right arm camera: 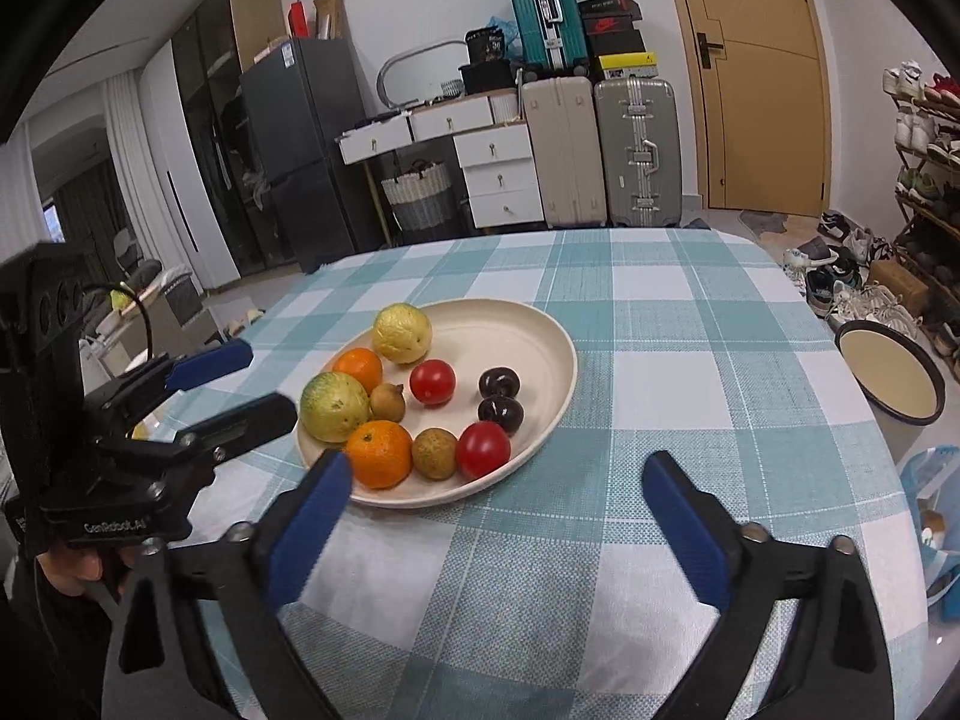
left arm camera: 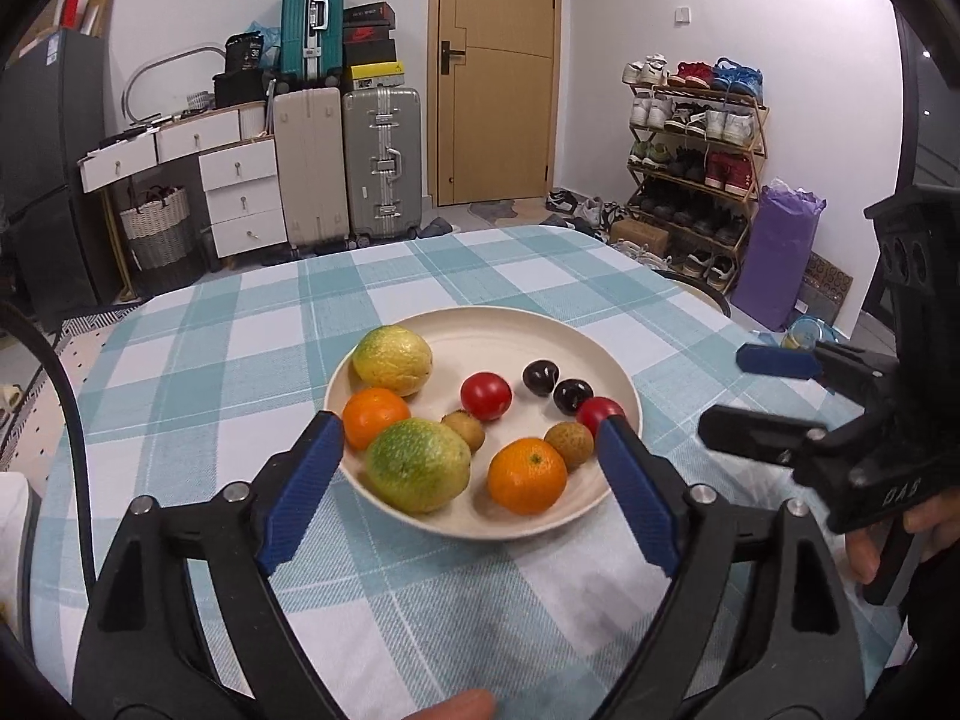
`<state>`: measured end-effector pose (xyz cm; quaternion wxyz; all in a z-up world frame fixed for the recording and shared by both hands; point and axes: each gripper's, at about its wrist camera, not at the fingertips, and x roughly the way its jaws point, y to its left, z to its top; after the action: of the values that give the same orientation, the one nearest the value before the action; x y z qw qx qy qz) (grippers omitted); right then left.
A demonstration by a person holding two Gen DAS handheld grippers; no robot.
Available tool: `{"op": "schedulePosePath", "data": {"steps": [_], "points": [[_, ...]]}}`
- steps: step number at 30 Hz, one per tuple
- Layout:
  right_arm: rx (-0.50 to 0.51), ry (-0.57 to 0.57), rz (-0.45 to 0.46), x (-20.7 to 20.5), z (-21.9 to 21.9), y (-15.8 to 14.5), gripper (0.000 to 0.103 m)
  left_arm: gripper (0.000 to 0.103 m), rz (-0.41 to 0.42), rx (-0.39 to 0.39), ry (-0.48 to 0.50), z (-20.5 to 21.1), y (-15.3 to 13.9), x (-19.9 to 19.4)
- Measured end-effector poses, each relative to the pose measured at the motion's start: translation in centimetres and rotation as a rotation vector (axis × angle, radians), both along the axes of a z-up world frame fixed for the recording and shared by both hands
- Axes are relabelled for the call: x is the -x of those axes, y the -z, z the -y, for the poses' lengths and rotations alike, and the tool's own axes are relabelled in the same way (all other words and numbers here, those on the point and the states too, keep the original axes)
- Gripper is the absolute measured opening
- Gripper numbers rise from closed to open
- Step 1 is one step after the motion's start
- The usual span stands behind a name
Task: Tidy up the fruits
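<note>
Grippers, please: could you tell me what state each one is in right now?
Left gripper: open, holding nothing.
Right gripper: open, holding nothing.

White walls, wooden door (left arm camera: 497, 69), stacked suitcases (left arm camera: 351, 162), white drawers (right arm camera: 501, 177), shoe rack (left arm camera: 696, 150), dark fridge (right arm camera: 300, 150).

A teal-and-white checked cloth (left arm camera: 420, 276) is covering the tabletop, and a cream plate (left arm camera: 498, 330) is showing two orange fruits (left arm camera: 527, 476), two red ones (left arm camera: 486, 396) and two dark purple ones (left arm camera: 540, 377). Blue pads (right arm camera: 684, 528) are lining the black tongs.
</note>
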<state>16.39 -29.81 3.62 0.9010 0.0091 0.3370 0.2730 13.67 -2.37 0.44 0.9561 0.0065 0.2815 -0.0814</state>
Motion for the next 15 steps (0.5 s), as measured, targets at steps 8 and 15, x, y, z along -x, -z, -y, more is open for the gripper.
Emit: {"op": "schedulePosePath", "data": {"steps": [8, 15], "points": [[-0.044, -0.044, 0.085, 2.5, 0.3, -1.0, 0.103, 0.103, 0.029, 0.019, -0.062, -1.6, 0.5, 4.4], [-0.063, -0.070, 0.145, 3.8, 0.3, -1.0, 0.103, 0.103, 0.106, 0.060, -0.107, -2.6, -0.1, 6.0]]}}
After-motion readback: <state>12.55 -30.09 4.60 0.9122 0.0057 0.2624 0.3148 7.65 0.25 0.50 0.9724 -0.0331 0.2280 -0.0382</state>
